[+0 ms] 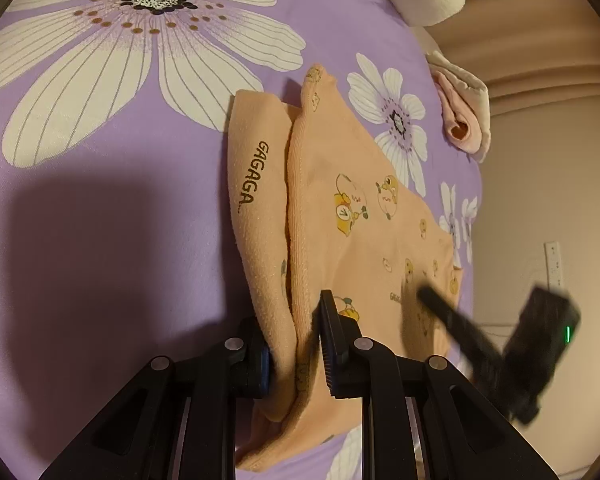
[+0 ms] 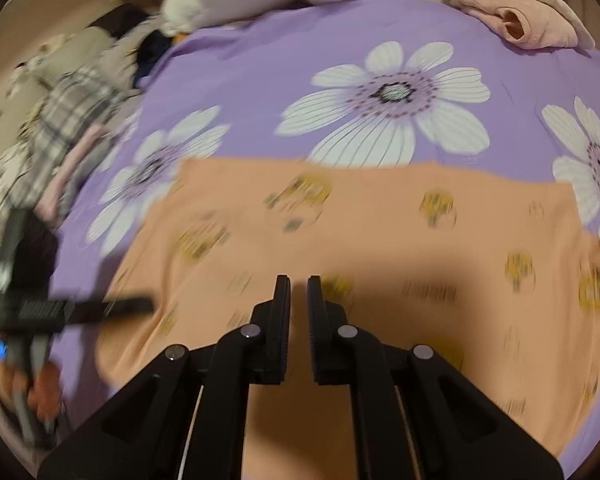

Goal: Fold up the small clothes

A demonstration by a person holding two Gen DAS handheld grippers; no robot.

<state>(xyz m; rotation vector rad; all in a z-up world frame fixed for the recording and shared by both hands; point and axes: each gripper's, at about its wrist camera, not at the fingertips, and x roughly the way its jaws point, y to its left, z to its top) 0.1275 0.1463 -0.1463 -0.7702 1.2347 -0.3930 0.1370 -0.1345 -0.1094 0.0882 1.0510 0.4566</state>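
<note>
peach cartoon-print cotton garment [image 1: 340, 216] spread on purple flower-print bedsheet [image 1: 100, 240] | left black two-finger gripper [image 1: 296, 344] clenched on bunched garment fold at 6 o'clock | right black two-finger gripper [image 2: 299, 292] nearly closed, nothing pinched, over garment at 6 o'clock | pink folded cloth [image 2: 520, 20] at 1 o'clock

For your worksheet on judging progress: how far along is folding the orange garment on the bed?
Done: little; the orange garment lies mostly flat. In hand: the left gripper pinches a bunched edge; the right gripper, nearly closed, holds nothing visible. Left: the folds, plus the pink garment.
</note>
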